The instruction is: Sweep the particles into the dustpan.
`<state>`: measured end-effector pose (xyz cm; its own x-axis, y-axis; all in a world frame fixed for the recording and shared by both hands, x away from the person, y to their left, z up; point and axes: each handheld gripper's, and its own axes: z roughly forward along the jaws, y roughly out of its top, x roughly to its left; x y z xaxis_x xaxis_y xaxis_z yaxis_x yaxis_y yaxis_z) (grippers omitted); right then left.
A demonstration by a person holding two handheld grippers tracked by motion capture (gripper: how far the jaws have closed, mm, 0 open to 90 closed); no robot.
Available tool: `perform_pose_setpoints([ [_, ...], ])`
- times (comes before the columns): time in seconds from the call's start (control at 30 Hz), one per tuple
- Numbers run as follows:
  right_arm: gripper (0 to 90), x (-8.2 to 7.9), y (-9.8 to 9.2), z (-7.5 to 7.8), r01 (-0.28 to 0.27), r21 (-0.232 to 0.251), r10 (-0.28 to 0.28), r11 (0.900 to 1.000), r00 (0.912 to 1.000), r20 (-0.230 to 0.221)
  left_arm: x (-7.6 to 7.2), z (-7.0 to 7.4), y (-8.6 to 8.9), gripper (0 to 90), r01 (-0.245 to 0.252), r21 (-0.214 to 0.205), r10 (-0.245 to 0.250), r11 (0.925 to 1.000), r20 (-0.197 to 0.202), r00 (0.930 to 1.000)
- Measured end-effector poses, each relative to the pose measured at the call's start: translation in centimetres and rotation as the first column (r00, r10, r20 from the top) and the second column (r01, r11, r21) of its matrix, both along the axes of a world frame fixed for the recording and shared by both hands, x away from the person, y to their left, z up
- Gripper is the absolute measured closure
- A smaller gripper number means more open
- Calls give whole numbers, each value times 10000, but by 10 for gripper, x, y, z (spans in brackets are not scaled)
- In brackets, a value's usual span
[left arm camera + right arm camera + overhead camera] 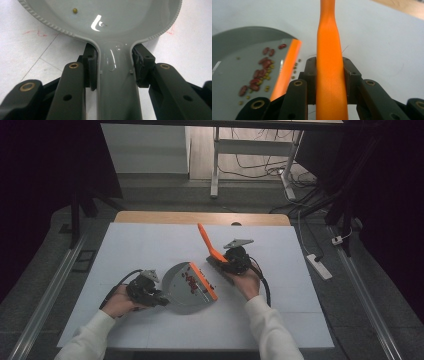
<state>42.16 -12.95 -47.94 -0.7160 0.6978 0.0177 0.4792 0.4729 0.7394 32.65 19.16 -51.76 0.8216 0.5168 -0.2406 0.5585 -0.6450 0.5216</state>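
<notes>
The left gripper (161, 300) has its fingers (91, 67) clamped on the handle of the one grey dustpan (186, 289); the handle runs straight between them and the pan spreads out just beyond their tips, flat on the table (150, 245). The right gripper (220, 262) grasps the handle of the one orange brush (207, 241), which passes between its fingers (310, 75) and rises past them. A small heap of red beans (260, 72) and smaller yellow-green ones, too many to count, lies in the pan beside its orange lip (287, 67), off to the side of the right fingers.
</notes>
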Motion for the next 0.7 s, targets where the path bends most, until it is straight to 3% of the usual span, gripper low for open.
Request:
perform_pose_setpoints([
  [0.27, 699, 1, 14, -9, -222, 17, 222, 9998, 9994, -247, -1, 0, 0, 619, -48, -1, 48, 10000, -6, 10000],
  [0.47, 700, -12, 35, -10, -959, -12, 958, 9954, 9945, -415, -1, 0, 0, 619, -36, -9, 36, 10000, -29, 10000],
  [0.6, 700, -21, 42, -9, -1199, 760, 1254, 9899, 9895, -721, -1, 0, 0, 619, -26, 35, 26, 10000, -6, 10000],
  [0.7, 700, -30, 50, -7, -1633, 862, 1689, 9828, 9837, -620, -1, 0, 0, 619, -13, 37, 13, 10000, -11, 10000],
])
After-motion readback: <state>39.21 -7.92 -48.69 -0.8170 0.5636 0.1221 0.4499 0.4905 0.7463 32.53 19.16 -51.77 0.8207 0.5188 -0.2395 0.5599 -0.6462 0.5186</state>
